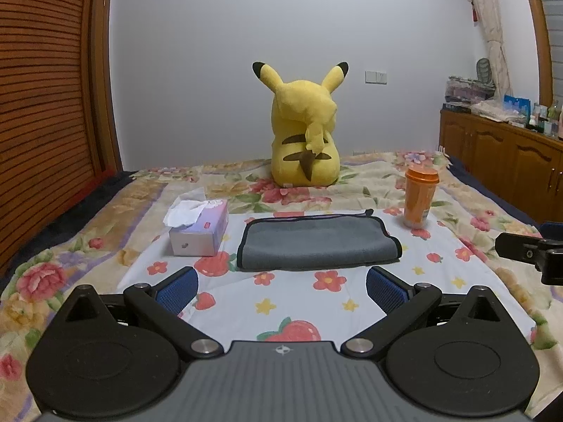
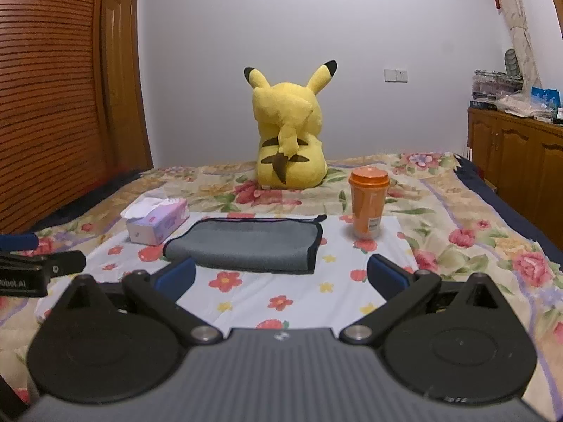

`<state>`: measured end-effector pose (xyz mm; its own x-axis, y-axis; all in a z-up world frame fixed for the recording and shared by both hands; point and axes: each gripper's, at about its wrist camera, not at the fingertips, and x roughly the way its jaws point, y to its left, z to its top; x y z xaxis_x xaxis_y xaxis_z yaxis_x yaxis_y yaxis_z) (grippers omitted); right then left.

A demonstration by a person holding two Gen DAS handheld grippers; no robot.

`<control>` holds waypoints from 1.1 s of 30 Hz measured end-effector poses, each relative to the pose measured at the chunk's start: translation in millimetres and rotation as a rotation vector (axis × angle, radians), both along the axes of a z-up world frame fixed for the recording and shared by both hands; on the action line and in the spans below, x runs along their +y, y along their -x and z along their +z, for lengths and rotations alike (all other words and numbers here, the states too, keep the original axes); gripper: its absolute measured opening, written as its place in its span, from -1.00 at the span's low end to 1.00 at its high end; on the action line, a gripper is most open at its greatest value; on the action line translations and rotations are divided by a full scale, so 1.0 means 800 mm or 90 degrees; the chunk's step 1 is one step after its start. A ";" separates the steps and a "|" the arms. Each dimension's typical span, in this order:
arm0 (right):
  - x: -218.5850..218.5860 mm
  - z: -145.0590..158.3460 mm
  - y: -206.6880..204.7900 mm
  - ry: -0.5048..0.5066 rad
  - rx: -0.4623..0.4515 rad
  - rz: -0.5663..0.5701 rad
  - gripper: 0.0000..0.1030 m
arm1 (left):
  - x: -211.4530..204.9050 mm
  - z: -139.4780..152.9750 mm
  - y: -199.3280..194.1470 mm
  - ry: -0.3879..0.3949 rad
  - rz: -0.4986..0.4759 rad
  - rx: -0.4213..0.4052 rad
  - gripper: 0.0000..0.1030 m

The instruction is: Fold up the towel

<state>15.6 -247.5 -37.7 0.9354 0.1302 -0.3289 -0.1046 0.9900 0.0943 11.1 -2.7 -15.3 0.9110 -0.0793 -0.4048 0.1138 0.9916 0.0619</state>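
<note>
Left wrist view: the soft grey microfibre towel with black edging (image 1: 316, 244) lies folded on the strawberry-print cloth (image 1: 281, 302), limp and light; grab corners. Left gripper (image 1: 281, 286) and right gripper (image 2: 281, 276) both spread wide, holding nothing.

A plain pale wall (image 1: 218, 52) backs the bed (image 1: 369, 176), slatted wooden wardrobe (image 1: 42, 105) left, wooden cabinets (image 1: 499, 158) right.

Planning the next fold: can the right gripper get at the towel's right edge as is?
Probably yes. The right gripper is open, with bare sheet between it and the towel. The cup stands apart to the right of that edge.
</note>
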 end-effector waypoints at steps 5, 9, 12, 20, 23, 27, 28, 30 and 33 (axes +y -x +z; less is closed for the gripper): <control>-0.003 0.002 0.002 -0.003 -0.011 -0.003 1.00 | 0.000 0.004 0.004 -0.001 -0.002 -0.022 1.00; -0.004 0.003 0.005 -0.002 -0.025 -0.006 1.00 | 0.000 0.008 0.007 -0.001 -0.004 -0.038 1.00; -0.005 0.005 0.009 0.001 -0.039 -0.011 1.00 | 0.000 0.010 0.008 0.000 -0.004 -0.047 1.00; -0.007 0.006 0.009 0.000 -0.047 -0.017 1.00 | -0.001 0.012 0.010 0.001 -0.006 -0.055 1.00; -0.005 0.005 0.009 0.002 -0.046 -0.018 1.00 | -0.001 0.013 0.012 0.000 -0.006 -0.054 1.00; -0.005 0.005 0.008 0.001 -0.045 -0.019 1.00 | -0.001 0.013 0.012 -0.001 -0.006 -0.054 1.00; -0.005 0.005 0.010 0.002 -0.045 -0.018 1.00 | -0.001 0.013 0.012 0.000 -0.006 -0.054 1.00; -0.006 0.005 0.010 0.001 -0.045 -0.018 1.00 | -0.001 0.013 0.012 0.000 -0.006 -0.053 1.00; -0.006 0.005 0.010 0.001 -0.045 -0.018 1.00 | -0.001 0.012 0.013 -0.001 -0.005 -0.053 1.00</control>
